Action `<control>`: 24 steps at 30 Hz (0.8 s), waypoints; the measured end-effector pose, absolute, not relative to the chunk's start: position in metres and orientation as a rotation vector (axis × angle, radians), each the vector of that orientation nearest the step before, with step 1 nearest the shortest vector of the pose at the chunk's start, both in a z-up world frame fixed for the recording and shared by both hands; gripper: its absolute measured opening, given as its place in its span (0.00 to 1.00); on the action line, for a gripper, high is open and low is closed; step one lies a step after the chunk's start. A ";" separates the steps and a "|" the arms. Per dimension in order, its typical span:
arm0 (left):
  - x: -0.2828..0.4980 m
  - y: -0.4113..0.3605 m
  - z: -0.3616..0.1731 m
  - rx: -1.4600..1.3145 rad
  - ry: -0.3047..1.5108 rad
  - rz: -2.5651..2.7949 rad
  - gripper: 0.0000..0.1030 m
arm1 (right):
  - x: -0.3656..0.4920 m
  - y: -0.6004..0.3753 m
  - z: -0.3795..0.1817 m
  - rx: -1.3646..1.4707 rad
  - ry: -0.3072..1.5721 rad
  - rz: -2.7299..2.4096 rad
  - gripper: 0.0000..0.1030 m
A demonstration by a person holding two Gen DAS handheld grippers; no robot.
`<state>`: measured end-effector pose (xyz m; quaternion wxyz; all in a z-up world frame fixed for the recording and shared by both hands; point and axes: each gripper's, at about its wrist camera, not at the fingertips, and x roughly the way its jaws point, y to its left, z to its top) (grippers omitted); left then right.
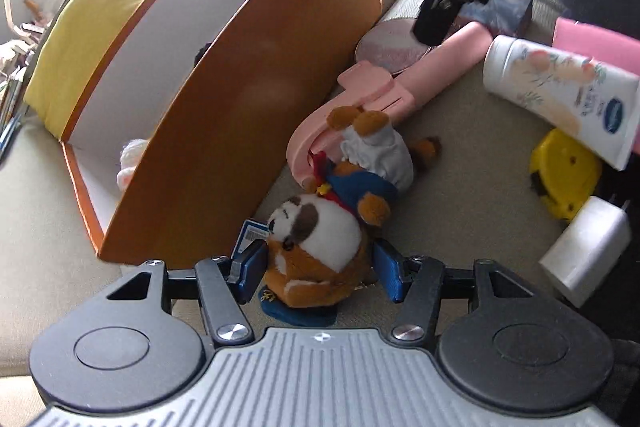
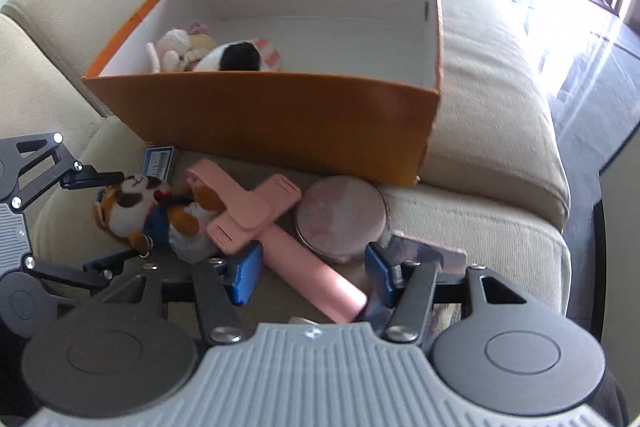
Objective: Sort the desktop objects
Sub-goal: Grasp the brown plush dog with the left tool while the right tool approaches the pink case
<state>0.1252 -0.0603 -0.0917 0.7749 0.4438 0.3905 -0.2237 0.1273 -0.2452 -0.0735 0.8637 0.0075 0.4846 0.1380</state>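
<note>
A brown and white plush toy in blue clothes point(image 1: 320, 243) lies on the beige sofa seat, next to an orange box point(image 1: 224, 131). My left gripper point(image 1: 318, 271) is open, its blue fingers on either side of the plush's head; it also shows in the right wrist view point(image 2: 100, 219). My right gripper point(image 2: 312, 275) is open, its fingers on either side of the handle of a pink phone holder point(image 2: 256, 215). The orange box point(image 2: 280, 115) holds two small plush toys point(image 2: 212, 53).
A round pink compact point(image 2: 340, 217) lies by the box. A white tube point(image 1: 560, 95), a yellow object point(image 1: 564, 175) and a white bottle point(image 1: 584, 251) lie to the right. A yellow cushion point(image 1: 80, 47) stands behind the box. A blue tag point(image 2: 159, 161) lies near the plush.
</note>
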 end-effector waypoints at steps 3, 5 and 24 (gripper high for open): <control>0.130 -0.062 -0.097 0.957 0.848 -0.472 0.66 | 0.123 -0.248 -0.076 0.035 1.028 0.273 0.58; 0.133 -0.060 -0.100 0.936 0.858 -0.461 0.67 | 0.120 -0.248 -0.075 0.039 1.030 0.269 0.58; 0.105 -0.012 -0.038 0.389 0.984 -0.366 0.57 | 0.098 -0.254 -0.080 0.081 1.047 0.223 0.62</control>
